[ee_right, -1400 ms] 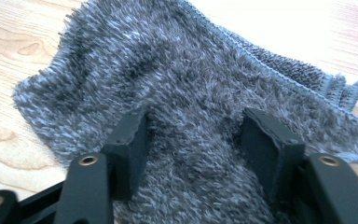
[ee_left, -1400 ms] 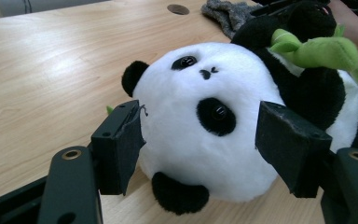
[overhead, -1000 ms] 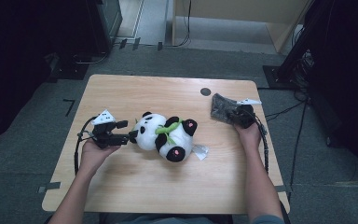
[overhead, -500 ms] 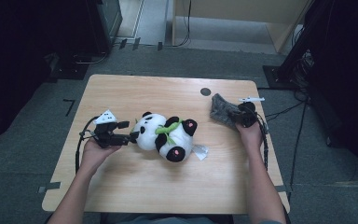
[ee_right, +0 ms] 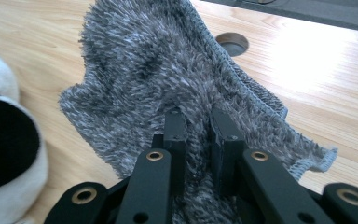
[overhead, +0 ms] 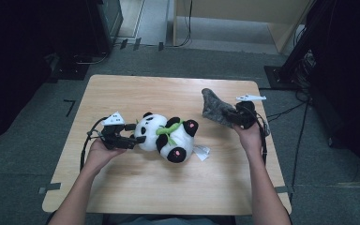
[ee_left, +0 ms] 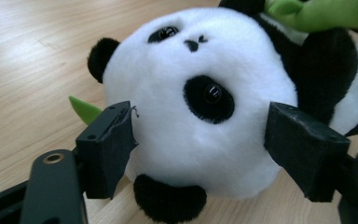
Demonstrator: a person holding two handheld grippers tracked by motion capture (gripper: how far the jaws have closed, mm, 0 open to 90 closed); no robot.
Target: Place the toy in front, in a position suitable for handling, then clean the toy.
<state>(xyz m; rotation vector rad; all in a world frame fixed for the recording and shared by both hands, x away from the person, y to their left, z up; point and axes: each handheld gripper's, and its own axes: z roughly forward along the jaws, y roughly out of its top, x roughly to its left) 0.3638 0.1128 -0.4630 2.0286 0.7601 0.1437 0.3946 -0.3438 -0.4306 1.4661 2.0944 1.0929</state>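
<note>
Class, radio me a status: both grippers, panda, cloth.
Left gripper opening, jaws astride panda head. Right gripper shut on grey cloth. Nothing between them.

My black-and-white plush panda [overhead: 168, 136] with the green leaf at its neck is flopped on its back around the middle of the worktop, head toward the left edge. The shaggy grey microfibre cloth [overhead: 214, 108] is bunched up, lifted near the right edge, hanging crumpled.

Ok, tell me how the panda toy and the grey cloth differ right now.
The panda toy lies on the table, black and white; the grey cloth is one colour. The right gripper pinches the cloth, while the left gripper merely straddles the panda's head. Both look soft and fuzzy.
</note>
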